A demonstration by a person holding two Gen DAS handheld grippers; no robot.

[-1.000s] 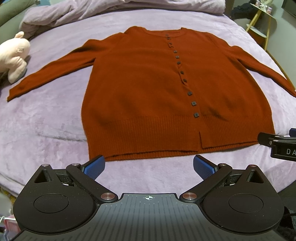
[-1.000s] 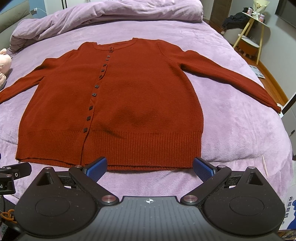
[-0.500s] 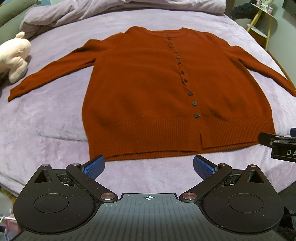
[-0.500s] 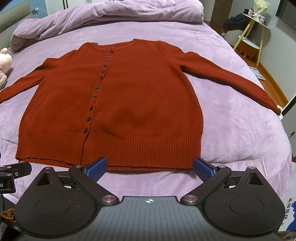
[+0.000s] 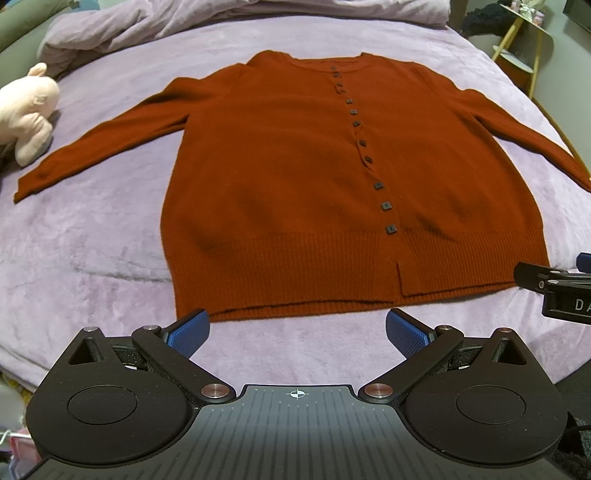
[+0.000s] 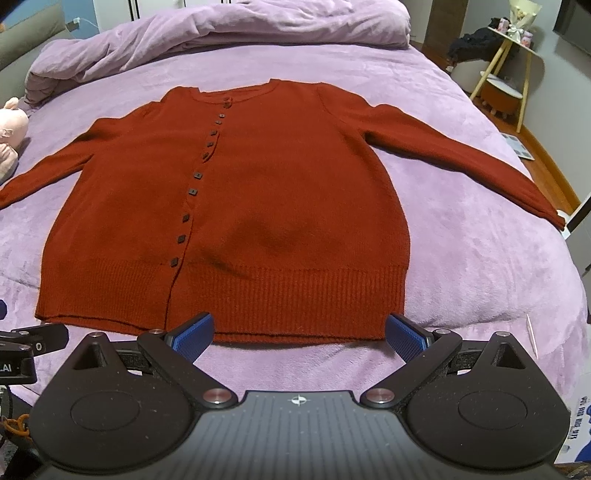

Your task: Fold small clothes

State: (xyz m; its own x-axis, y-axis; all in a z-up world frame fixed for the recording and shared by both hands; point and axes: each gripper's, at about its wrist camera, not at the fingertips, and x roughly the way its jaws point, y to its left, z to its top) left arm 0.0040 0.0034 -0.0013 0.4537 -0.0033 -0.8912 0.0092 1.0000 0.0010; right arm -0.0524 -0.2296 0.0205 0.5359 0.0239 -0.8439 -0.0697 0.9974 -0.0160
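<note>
A rust-red button cardigan [image 5: 295, 184] lies flat and spread out on the purple bed, sleeves out to both sides, hem toward me; it also shows in the right wrist view [image 6: 258, 192]. My left gripper [image 5: 297, 330] is open and empty, just short of the hem's left half. My right gripper [image 6: 299, 334] is open and empty, just short of the hem's right half. The right gripper's body [image 5: 554, 291] shows at the right edge of the left wrist view, and the left gripper's body [image 6: 22, 350] shows at the left edge of the right wrist view.
A pink plush toy [image 5: 26, 110] lies at the bed's left side, near the left sleeve's cuff. A bunched purple duvet [image 6: 221, 33] lies at the head of the bed. A yellow-legged side table [image 6: 506, 74] stands right of the bed, beyond its edge.
Both grippers have edged very slightly closer to the hem. The cardigan has not moved and both grippers stay open.
</note>
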